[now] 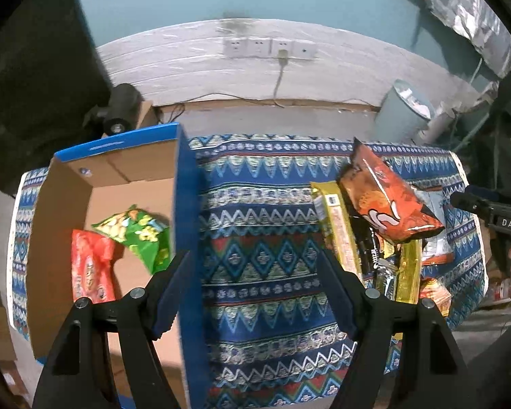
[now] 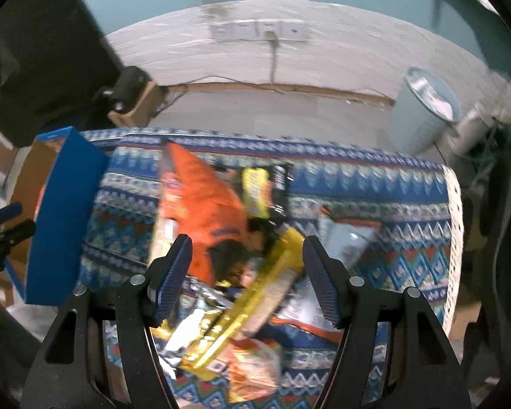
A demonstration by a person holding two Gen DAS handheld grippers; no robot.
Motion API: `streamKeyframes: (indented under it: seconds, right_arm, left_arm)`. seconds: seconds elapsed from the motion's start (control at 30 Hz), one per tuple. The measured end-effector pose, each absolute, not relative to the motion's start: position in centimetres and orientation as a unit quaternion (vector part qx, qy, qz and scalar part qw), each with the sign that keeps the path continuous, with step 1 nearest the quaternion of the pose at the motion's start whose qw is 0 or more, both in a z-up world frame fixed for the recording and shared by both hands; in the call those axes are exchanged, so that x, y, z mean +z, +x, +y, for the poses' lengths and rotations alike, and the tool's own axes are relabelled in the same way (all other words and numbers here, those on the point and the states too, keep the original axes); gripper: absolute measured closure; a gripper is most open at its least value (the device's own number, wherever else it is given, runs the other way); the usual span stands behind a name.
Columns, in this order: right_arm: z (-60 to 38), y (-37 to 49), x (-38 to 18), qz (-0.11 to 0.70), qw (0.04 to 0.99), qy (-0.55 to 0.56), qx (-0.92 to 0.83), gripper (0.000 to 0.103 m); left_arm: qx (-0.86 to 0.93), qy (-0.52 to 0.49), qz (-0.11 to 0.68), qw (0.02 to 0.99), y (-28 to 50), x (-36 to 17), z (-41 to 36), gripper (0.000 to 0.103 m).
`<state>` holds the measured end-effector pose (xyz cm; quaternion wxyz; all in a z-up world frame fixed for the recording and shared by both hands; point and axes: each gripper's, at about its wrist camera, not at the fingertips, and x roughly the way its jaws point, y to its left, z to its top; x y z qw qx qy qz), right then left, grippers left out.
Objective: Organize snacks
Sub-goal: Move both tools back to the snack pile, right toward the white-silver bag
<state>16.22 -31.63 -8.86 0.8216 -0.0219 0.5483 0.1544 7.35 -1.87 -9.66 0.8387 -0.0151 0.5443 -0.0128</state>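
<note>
My left gripper [image 1: 252, 272] spread empty beside the blue-walled cardboard box [image 1: 187, 225], my right gripper [image 2: 247, 259] spread over a blurred, seemingly untouched orange crinkly snack bag [image 2: 204, 201]

Each gripper is black plastic with two broad, angular arms that have slotted cut-outs and round silver pivot screws at the joints. The left gripper [image 1: 253, 262] has dark blue fingers [image 1: 169, 289] with ribbed pads. The right gripper [image 2: 247, 248] is built the same, its blue pads [image 2: 320, 283] finely ridged. Seen from the left wrist, its black body bears white letters "DAS".
</note>
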Motion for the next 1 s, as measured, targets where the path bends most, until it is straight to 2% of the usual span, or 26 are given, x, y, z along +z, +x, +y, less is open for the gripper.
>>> streamKeyframes:
  seconds: [0.43, 1.0]
  right_arm:
    - [-36.9, 16.0, -13.9, 0.584, 0.805, 0.006, 0.105, 0.035]
    - [-38.4, 15.9, -19.8, 0.640, 0.762, -0.011, 0.095, 0.036]
  left_arm:
    - [-0.034, -0.017, 0.573, 0.819, 9.9, -13.1, -6.4, 0.027]
    - [-0.066, -0.027, 0.625, 0.778, 11.0, -19.3, -11.5, 0.027]
